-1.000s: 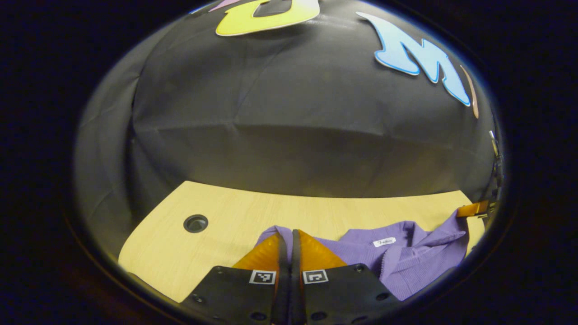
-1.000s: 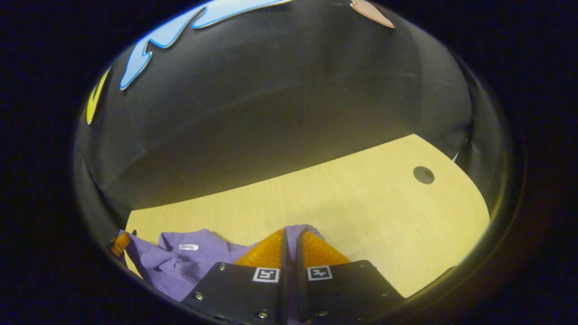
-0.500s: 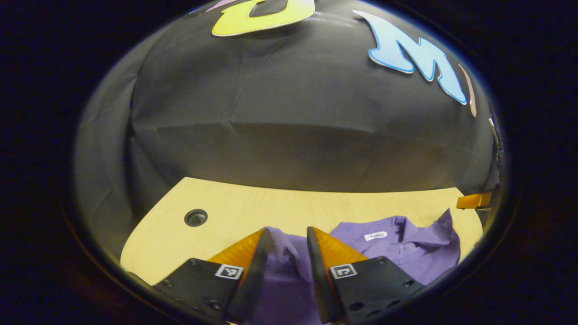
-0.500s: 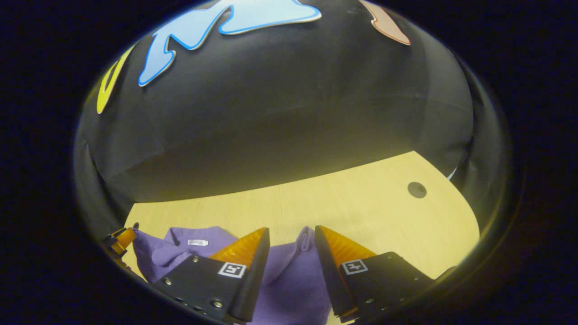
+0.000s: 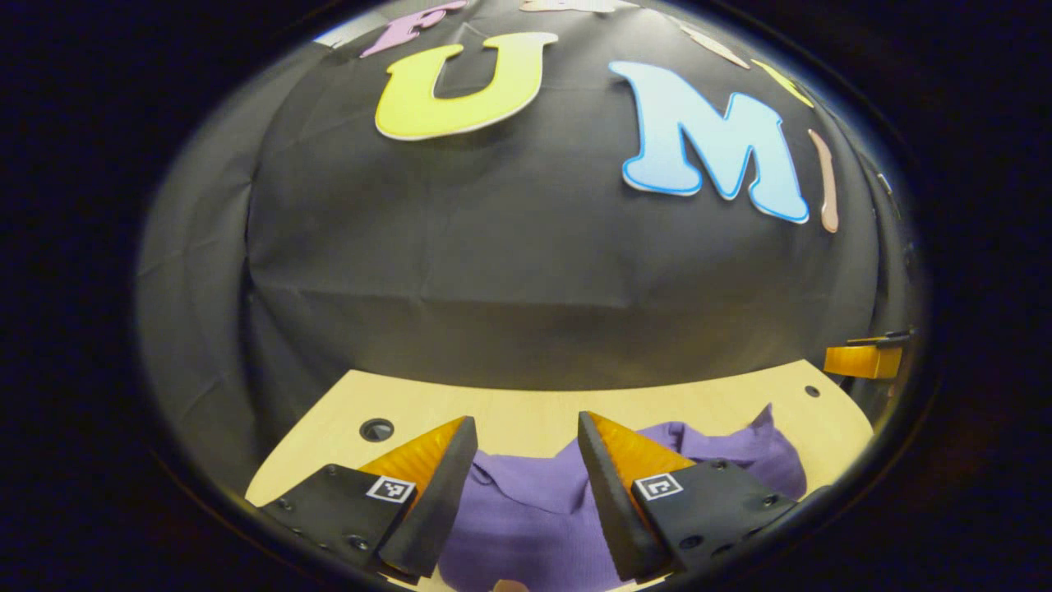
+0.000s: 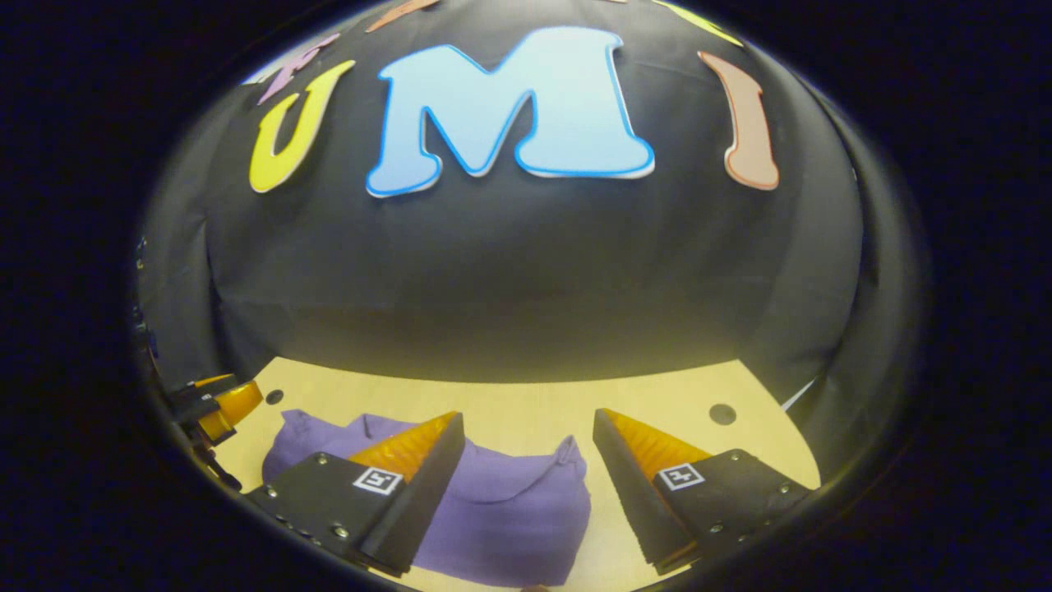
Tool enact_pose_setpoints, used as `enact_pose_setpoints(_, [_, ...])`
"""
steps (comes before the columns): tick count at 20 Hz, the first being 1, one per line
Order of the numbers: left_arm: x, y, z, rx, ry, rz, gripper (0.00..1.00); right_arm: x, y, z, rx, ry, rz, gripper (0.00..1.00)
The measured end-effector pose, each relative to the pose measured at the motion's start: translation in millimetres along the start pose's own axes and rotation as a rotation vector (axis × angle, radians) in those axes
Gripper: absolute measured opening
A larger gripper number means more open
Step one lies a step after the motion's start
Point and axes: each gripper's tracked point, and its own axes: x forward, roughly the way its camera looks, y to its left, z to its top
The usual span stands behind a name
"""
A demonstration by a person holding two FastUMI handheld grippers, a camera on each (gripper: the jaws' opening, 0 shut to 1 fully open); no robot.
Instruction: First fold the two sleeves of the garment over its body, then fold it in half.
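Folded garment (tongs apart)

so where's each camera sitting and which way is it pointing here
Left gripper view: rides on the left tongs, looking forward and slightly down over the purple garment on the wooden table toward the booth wall; its own two fingers spread apart at the bottom.
Right gripper view: rides on the right tongs, facing the same wall; own fingers apart.
Shared: garment, table, and each view catches the other tongs at its edge.
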Motion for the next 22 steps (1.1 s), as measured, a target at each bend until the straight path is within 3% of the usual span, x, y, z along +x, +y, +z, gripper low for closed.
enact_pose_setpoints(7, [-93.0,-26.0,45.8,-0.014,-0.133,-0.005,0.82,-91.0,20.2,31.9,-0.112,-0.163,0.045,0.94])
enact_pose_setpoints(14, [-198.9,-48.3,57.8,-0.041,-0.236,0.019,0.81,-166.8,37.5,24.9,-0.145,-0.252,0.121,0.96])
enact_pose_setpoints(22, [-280.5,-51.4,65.8,-0.036,-0.283,-0.029,0.81,-243.8,43.1,18.5,-0.164,-0.302,0.046,0.96])
